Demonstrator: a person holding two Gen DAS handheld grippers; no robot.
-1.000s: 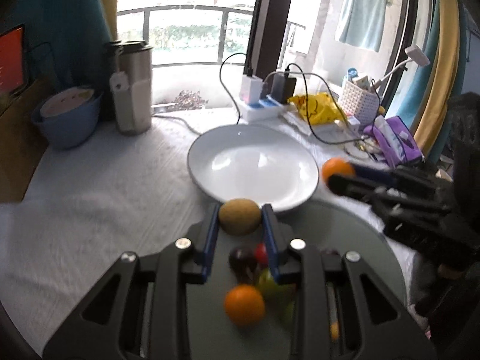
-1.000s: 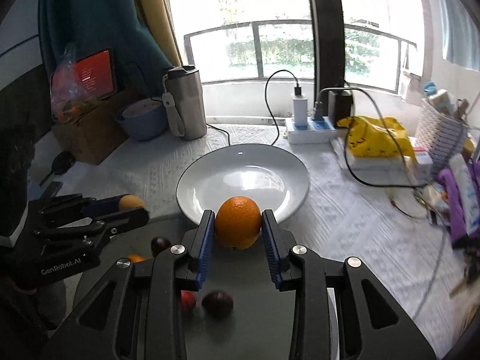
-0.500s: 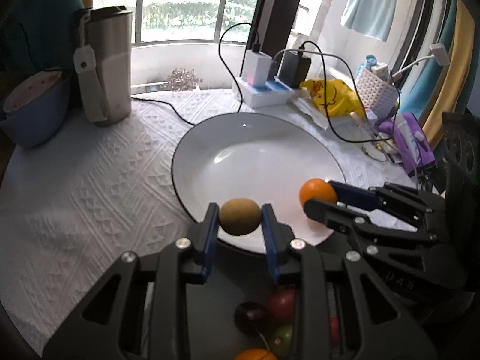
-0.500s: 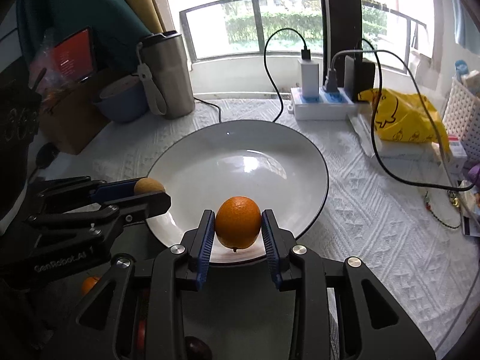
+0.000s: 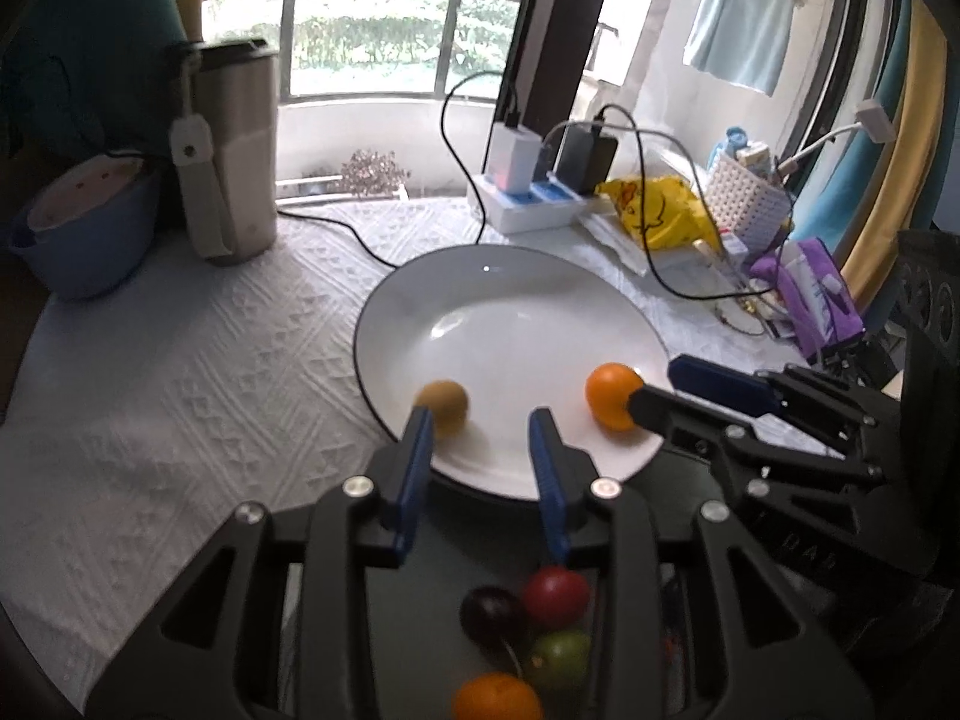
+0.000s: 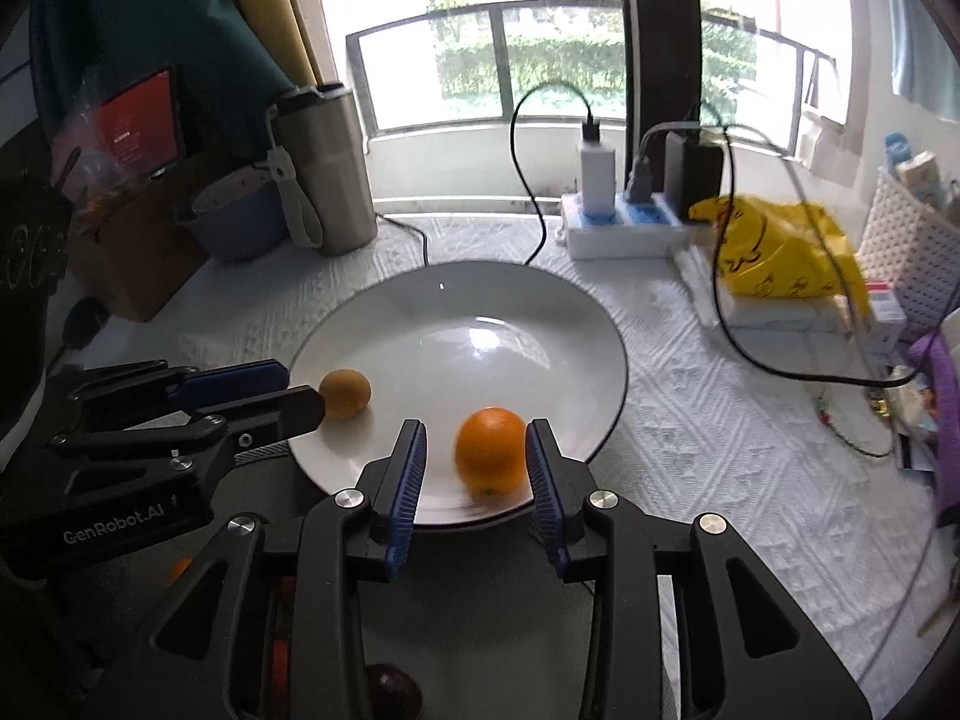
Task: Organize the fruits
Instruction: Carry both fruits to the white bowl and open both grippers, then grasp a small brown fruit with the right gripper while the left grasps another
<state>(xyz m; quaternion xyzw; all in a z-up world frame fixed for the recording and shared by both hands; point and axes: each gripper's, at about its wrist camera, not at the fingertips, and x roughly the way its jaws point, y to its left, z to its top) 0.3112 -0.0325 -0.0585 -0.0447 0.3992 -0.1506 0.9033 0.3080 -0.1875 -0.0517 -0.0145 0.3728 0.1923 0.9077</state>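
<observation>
— So where's the fruit?
— Kiwi point(image 5: 443, 407) and orange point(image 6: 491, 457) lie on the white plate point(image 5: 516, 294).
— Grippers?
— Left gripper point(image 5: 480, 420) and right gripper point(image 6: 477, 432) have just been opening; both jaws apart, gripping nothing.

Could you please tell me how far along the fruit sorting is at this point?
Done: the kiwi and the orange now lie on the white plate. In hand: nothing; the left gripper and right gripper have just been opening, each fruit loose between its pads. Left: the small fruits on the dark tray.
</observation>
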